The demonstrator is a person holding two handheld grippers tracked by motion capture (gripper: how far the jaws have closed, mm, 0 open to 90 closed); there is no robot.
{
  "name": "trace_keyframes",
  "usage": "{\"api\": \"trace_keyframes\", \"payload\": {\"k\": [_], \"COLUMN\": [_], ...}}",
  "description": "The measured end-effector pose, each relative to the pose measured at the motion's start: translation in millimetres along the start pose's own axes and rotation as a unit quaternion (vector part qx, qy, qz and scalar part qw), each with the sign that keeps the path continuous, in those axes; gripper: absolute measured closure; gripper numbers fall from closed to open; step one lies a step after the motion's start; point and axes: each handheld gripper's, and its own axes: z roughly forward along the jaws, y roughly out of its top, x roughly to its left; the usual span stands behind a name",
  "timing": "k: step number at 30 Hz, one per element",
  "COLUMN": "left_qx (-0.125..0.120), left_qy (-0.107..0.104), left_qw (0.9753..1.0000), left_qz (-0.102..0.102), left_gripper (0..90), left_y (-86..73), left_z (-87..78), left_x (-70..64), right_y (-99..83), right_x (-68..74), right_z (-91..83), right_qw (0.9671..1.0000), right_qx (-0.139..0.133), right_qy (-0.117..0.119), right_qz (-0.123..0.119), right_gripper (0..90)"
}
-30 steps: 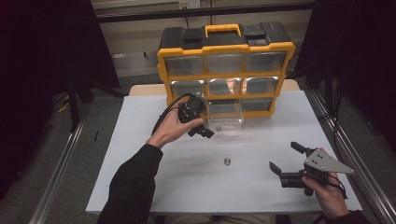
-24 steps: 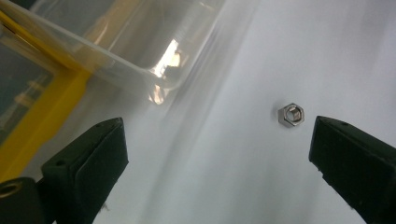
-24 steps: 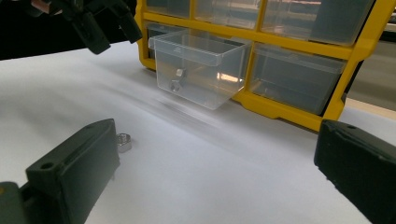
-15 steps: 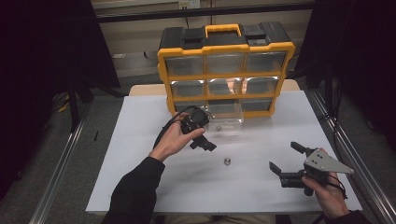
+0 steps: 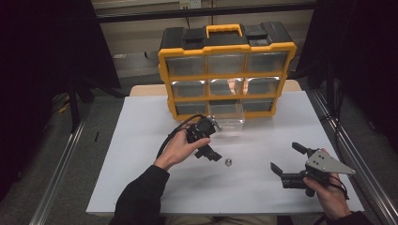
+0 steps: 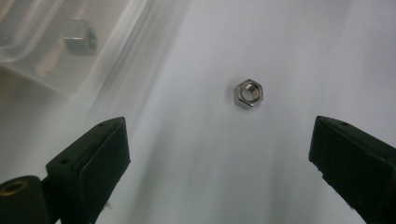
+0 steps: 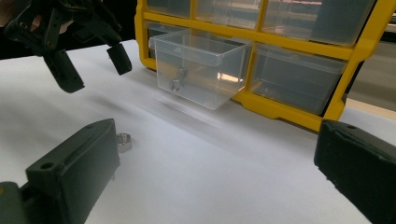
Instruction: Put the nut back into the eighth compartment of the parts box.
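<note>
Nut (image 6: 248, 93) flat on table (image 5: 141, 140), hole seemingly upward, left gripper (image 6: 219, 154) and right gripper (image 7: 224, 158) agape.

Silver nut (image 6: 248, 93), white table (image 5: 141, 140), yellow-black organizer (image 5: 227, 70)

Bare white desk (image 5: 141, 140) lies open all round the small hex nut (image 5: 228, 162), so a tool can pass from any side. Behind it, the pulled-out clear drawer (image 5: 226, 123) and the yellow organiser (image 5: 227, 70) block the far edge.
</note>
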Motion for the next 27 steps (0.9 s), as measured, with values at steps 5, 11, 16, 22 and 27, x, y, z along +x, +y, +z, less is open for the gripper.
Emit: {"api": "trace_keyframes", "payload": {"k": [5,11,16,22,27], "left_qx": [0.002,0.022,0.034,0.044,0.054], "left_qy": [-0.016,-0.014,-0.016,-0.014,-0.016], "left_qw": [0.9998,0.9991,0.9981,0.9973,0.9969], "left_qz": [0.015,0.035,0.048,0.057,0.054], "left_gripper": [5.4,5.5,6.0,6.0,6.5], "left_y": [1.0,5.2,8.9,16.8,21.5], "left_z": [9.1,18.5,24.7,31.9,38.7], "left_x": [-6.9,-13.9,-19.1,-23.3,-24.3], "right_y": [0.1,0.1,0.1,0.1,-0.1], "right_x": [0.2,-0.1,0.2,0.2,-0.2], "right_z": [0.2,0.0,0.0,0.1,-0.3], "right_qw": [1.0,1.0,1.0,1.0,1.0], "right_qx": [-0.001,-0.001,0.0,-0.001,0.001], "right_qy": [-0.001,0.0,0.001,0.001,0.002], "right_qz": [0.0,-0.001,0.0,0.0,-0.003], "right_gripper": [0.0,0.0,0.0,0.0,0.0]}}
